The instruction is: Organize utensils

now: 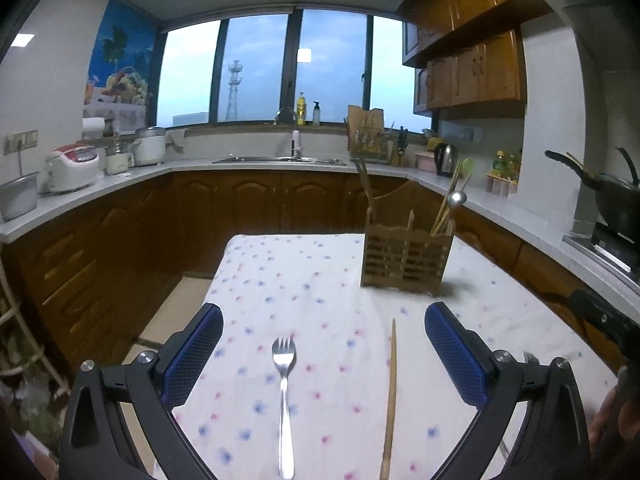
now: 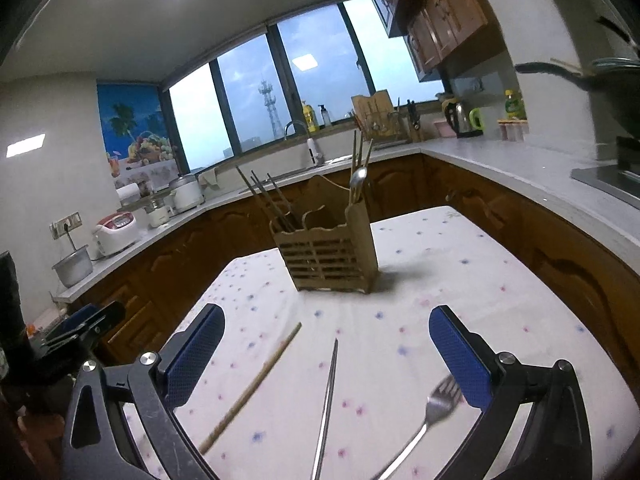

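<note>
A slatted wooden utensil holder [image 1: 406, 258] is seen upright on the floral tablecloth [image 1: 312, 280]; chopsticks and a spoon [image 2: 358, 178] are stood in its compartments. Nearer than the holder, a fork [image 1: 283, 392] and a wooden chopstick [image 1: 390, 400] are laid flat on the cloth, well apart from it. The left gripper [image 1: 324, 344] is held wide open above the fork, nothing grasped. The right gripper [image 2: 328, 348] is likewise spread wide and empty, with a metal chopstick [image 2: 326, 408] and a second fork [image 2: 424, 420] lying beneath it
</note>
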`<state>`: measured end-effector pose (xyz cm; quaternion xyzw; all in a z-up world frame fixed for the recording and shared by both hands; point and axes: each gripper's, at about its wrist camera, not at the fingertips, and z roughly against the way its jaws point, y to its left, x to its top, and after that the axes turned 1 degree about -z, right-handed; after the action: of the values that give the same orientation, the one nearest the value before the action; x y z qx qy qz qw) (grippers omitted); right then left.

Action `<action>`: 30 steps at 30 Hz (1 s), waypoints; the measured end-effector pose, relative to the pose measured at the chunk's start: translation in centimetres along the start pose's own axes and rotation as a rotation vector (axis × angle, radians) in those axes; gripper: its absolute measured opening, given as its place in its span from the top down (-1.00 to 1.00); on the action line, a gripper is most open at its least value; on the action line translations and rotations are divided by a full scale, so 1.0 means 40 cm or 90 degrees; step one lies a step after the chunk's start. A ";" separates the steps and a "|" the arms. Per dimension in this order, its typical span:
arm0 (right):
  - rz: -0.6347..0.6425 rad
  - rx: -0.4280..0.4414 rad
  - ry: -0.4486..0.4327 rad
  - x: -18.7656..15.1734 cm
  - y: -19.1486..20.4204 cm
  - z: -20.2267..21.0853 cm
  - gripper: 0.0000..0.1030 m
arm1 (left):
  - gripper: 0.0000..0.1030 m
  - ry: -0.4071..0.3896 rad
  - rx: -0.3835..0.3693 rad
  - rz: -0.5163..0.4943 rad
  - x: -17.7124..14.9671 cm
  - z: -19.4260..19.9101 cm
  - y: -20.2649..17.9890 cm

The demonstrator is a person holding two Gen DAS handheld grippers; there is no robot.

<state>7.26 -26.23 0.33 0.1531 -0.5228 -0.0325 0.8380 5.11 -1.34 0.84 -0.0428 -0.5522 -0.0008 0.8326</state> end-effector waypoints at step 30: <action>0.124 -0.027 -0.072 -0.090 0.089 0.115 -1.00 | -0.99 -0.028 0.099 -0.068 -0.083 0.135 0.007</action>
<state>1.20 -23.10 0.12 0.0815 -0.5805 0.0295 0.8096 -1.14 -0.81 -0.15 0.0517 -0.5702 -0.0012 0.8198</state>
